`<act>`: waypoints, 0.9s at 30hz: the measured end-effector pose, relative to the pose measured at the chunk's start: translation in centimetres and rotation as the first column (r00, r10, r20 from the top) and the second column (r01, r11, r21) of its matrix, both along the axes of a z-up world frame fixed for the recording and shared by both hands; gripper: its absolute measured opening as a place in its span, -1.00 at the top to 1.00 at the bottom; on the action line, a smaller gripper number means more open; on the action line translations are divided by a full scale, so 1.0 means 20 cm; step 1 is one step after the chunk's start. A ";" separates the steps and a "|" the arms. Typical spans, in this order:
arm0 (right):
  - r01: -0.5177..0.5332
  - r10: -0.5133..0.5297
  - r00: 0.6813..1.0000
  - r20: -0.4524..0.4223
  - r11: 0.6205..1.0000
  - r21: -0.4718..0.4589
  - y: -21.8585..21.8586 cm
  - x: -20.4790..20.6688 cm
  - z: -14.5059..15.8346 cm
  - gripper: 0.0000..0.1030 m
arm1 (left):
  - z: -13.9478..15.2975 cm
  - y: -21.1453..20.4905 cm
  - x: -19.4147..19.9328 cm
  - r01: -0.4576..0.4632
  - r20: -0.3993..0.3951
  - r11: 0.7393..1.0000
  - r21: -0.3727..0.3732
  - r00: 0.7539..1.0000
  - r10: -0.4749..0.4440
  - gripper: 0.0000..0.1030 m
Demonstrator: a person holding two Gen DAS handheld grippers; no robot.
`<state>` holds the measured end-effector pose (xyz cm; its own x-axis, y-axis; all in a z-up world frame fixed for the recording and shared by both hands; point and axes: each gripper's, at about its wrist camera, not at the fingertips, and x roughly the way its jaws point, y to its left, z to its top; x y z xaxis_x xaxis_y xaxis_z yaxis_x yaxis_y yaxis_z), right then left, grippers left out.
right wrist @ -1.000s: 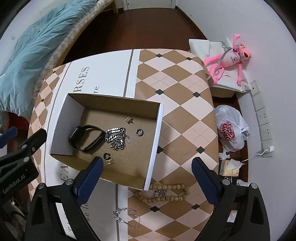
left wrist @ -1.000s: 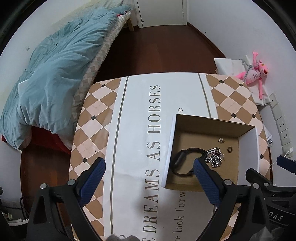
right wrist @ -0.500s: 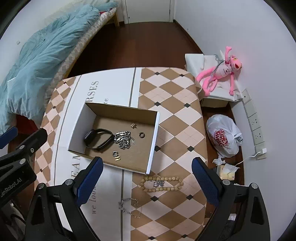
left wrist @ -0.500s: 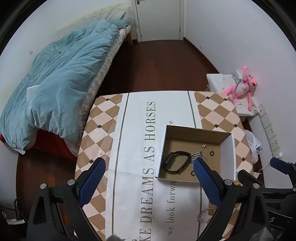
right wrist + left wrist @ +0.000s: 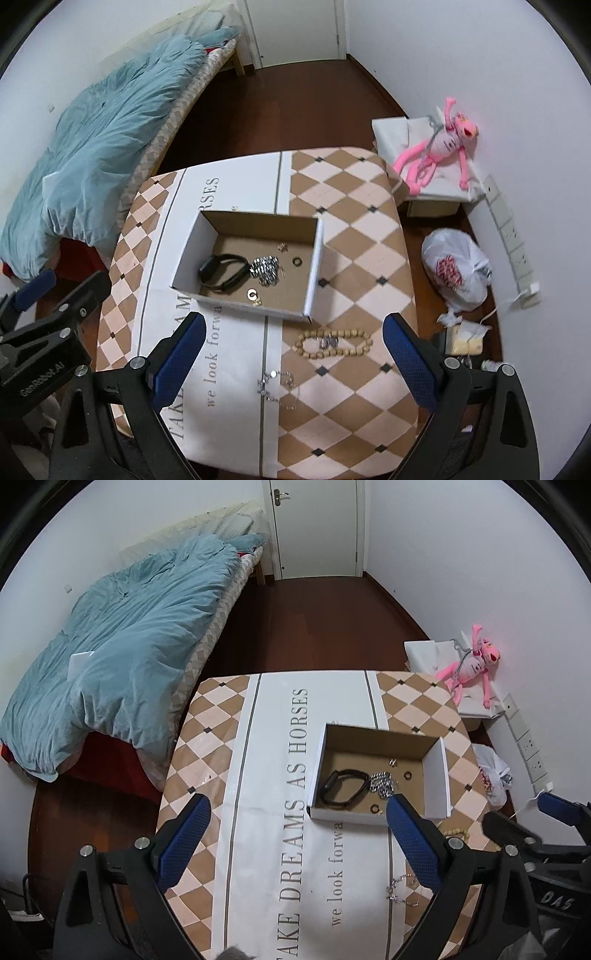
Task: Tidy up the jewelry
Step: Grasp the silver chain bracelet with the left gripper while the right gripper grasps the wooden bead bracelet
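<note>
I hold two claws above a table covered in a brown and cream diamond cloth with a white printed band. My left claw and my right claw are both spread wide and carry nothing.

On the table sits an open cardboard box. The job looks partly done: the box already holds a black wristband, a heap of silver chain, and a few small rings and studs.

Two pieces are left outside it. A wooden bead bracelet lies on the cloth just beside the box's near corner, and a thin silver chain lies nearer to me, apart from the beads. Both sit between my right claw's fingers in its view, with nothing on the cloth blocking them.

Around the table are a bed with a blue quilt, a pink plush toy on a white box, and a white plastic bag on the floor.
</note>
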<state>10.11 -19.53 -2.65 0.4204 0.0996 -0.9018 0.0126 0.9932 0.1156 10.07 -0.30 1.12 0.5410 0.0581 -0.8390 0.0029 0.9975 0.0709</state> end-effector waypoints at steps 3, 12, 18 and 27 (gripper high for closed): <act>0.031 -0.031 0.999 -0.025 0.999 0.004 -0.07 -0.05 -0.09 -0.90 | -0.10 -0.04 -0.05 -0.016 -0.022 1.000 0.016 1.000 0.016 -0.89; 0.120 -0.120 0.982 -0.149 0.993 -0.010 -0.33 -0.18 -0.48 -0.89 | -0.58 -0.27 -0.18 0.062 -0.193 0.997 -0.036 0.979 -0.067 -0.88; 0.143 -0.144 0.972 -0.187 0.989 -0.018 -0.43 -0.20 -0.62 -0.88 | -0.80 -0.39 -0.22 0.115 -0.271 0.990 -0.085 0.953 -0.134 -0.86; 0.172 -0.169 0.966 -0.197 0.985 -0.004 -0.51 -0.19 -0.70 -0.79 | -0.87 -0.52 -0.22 0.189 -0.286 0.980 -0.066 0.937 -0.199 0.02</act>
